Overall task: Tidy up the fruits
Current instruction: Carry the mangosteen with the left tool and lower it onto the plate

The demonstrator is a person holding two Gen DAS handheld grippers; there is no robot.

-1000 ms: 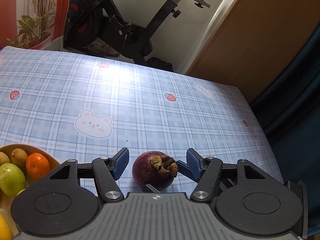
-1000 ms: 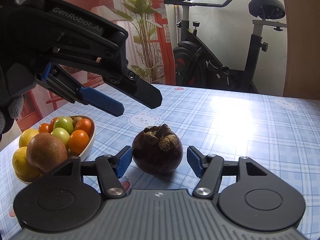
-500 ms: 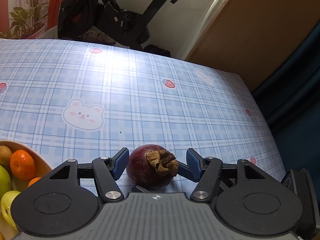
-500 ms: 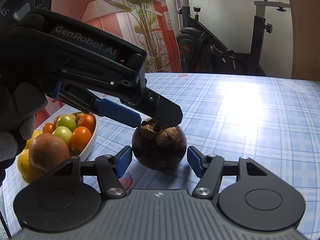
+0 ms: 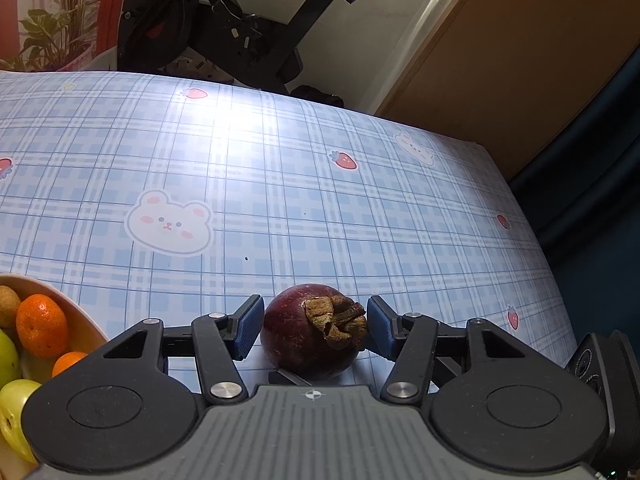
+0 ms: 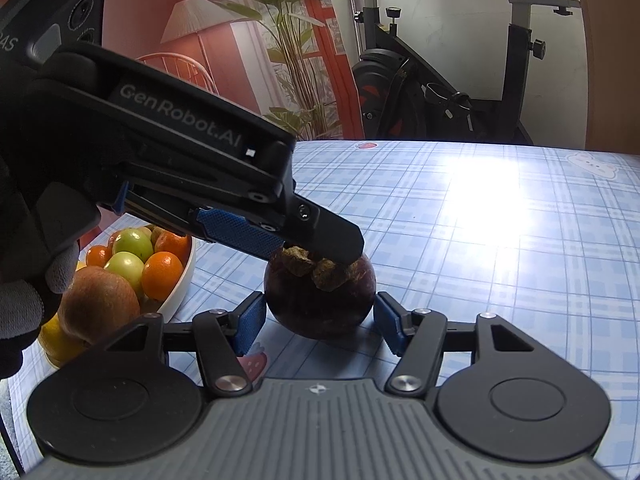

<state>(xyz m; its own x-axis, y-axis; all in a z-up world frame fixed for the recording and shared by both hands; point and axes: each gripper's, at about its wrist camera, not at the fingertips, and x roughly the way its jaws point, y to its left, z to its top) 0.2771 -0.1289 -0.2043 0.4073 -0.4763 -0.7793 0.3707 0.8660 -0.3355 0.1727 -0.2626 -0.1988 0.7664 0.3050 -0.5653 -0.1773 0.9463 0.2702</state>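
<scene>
**A:** Left wrist view first. Nearest to us sits the left gripper [image 5: 315, 316] with the mangosteen [image 5: 308, 336] between its blue pads [image 5: 250, 326]. The jaws have just been closing, and they stand about halfway in.

**B:** We see each pad right at the fruit's side, one by the skin and one by the dry calyx. We cannot tell whether they press on it.

**A:** The fruit sits on the checked tablecloth [image 5: 280, 184], near its front edge. Under the fruit we catch dark fingertips of the other gripper.

**B:** In the right wrist view, the right gripper [image 6: 320, 310] flanks the same fruit low down, also about half open. Its pads sit very close on both sides, but again we cannot tell if they grip.

**A:** From there we see the left gripper come in slanted from above, with its near finger lying across the top of the fruit. A gloved hand [image 6: 28, 280] holds it at the left edge.

**B:** Just left of the mangosteen stands the white bowl [image 6: 182, 280]. It is full of oranges [image 6: 162, 276], green fruits [image 6: 128, 268] and a reddish apple [image 6: 98, 300].

**A:** Beyond them we see bare cloth with a bright glare.

**B:** Past the table's far edge stand an exercise bike [image 6: 440, 92] and a leafy plant [image 6: 288, 60].
</scene>
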